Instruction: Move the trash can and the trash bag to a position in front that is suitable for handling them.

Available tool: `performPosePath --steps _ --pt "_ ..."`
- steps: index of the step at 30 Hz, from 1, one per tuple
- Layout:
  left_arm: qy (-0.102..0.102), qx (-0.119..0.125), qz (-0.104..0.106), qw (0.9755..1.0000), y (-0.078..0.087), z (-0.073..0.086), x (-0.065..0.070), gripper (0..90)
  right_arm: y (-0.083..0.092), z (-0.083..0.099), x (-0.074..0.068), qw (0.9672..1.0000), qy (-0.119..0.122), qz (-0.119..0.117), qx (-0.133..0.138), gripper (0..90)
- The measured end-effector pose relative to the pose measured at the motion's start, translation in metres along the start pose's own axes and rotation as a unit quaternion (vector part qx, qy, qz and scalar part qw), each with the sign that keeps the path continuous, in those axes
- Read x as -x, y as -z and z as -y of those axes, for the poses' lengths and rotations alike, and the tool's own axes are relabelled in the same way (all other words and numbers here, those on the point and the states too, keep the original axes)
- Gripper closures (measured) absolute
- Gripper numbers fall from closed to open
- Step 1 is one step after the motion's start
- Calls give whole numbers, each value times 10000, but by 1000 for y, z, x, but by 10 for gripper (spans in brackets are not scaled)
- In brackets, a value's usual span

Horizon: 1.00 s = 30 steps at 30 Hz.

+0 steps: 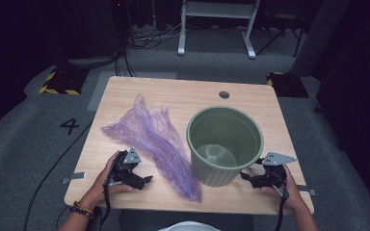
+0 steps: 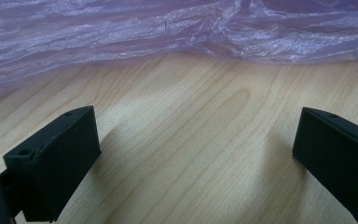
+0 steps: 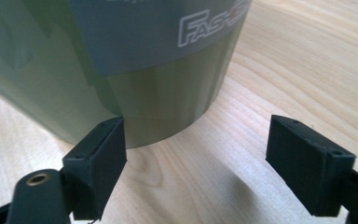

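A crumpled purple plastic bag (image 1: 151,137) lies spread on the wooden table (image 1: 183,91), left of a green ribbed bin (image 1: 224,144) that stands upright and holds nothing I can see. My left gripper (image 1: 144,180) rests low near the front edge, just left of the bag's lower end, open; in the left gripper view the bag (image 2: 177,32) lies beyond bare wood between the jaws. My right gripper (image 1: 246,177) sits at the bin's lower right, open. In the right gripper view the bin (image 3: 121,70) stands just ahead, near the left jaw.
A round cable hole (image 1: 224,95) sits near the table's far edge. Grey carpet surrounds the table, with a white frame (image 1: 217,29) and cables beyond it. Metal brackets (image 1: 74,178) stick out at the table's front corners.
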<state>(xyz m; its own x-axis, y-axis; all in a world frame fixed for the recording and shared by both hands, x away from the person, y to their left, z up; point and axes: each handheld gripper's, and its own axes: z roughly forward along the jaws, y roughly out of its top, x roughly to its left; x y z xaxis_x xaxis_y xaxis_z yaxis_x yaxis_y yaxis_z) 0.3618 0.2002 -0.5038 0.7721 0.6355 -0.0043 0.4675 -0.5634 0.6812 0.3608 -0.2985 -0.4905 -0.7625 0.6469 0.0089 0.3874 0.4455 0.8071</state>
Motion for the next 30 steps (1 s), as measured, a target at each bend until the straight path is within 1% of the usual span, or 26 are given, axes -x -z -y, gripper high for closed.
performPosePath --steps 1,3,4,5,6,8,12,15,17,18,19,21,22,25,27,28,29,30 --pt "-20 45 12 10000 0 -1 2 33 0 0 0 10000 -17 27 6 211" --pt "-88 125 84 9998 0 -3 5 136 -1 -1 -1 10000 -1 35 9 215" --pt "-216 104 73 9997 -1 -6 10 176 -1 -1 -1 10000 -3 30 3 216" --pt "-216 104 73 9997 -1 -6 10 148 -1 -1 -1 10000 -3 30 3 216" --pt "-274 115 69 9995 -2 -7 13 166 -2 0 0 10000 -10 12 1 221" --pt "-362 209 119 9991 -3 -10 17 153 -3 1 0 10000 -16 21 -35 223" --pt "-364 307 169 9987 -5 -16 22 157 -5 2 1 10000 -9 53 -83 225" --pt "-236 435 122 9987 -5 -19 21 163 -5 4 4 9999 -45 108 -104 227" --pt "-167 530 105 9984 -4 -21 20 163 -5 6 6 9997 -46 212 -130 231" --pt "-141 562 37 9983 -4 -22 20 165 -5 7 8 9995 -57 279 -155 236" --pt "-96 614 -19 9981 -4 -24 19 165 -5 7 8 9995 -57 279 -155 236" --pt "-76 709 -7 9975 -3 -26 17 166 -6 9 10 9991 -84 358 -192 238" --pt "-38 780 -50 9969 -3 -28 16 162 -6 9 11 9989 -79 414 -219 238" --pt "4 789 -25 9969 -4 -30 14 165 -5 10 13 9986 -79 472 -214 240" --pt "80 797 -40 9968 -6 -33 10 165 -4 10 15 9980 -93 569 -255 240" --pt "100 787 -102 9968 -7 -34 8 166 -4 11 16 9978 -107 590 -272 239" --pt "100 787 -102 9968 -7 -34 8 167 -4 11 16 9978 -107 590 -272 239" --pt "179 816 -223 9963 -9 -36 5 167 -5 11 16 9971 -103 675 -340 240"
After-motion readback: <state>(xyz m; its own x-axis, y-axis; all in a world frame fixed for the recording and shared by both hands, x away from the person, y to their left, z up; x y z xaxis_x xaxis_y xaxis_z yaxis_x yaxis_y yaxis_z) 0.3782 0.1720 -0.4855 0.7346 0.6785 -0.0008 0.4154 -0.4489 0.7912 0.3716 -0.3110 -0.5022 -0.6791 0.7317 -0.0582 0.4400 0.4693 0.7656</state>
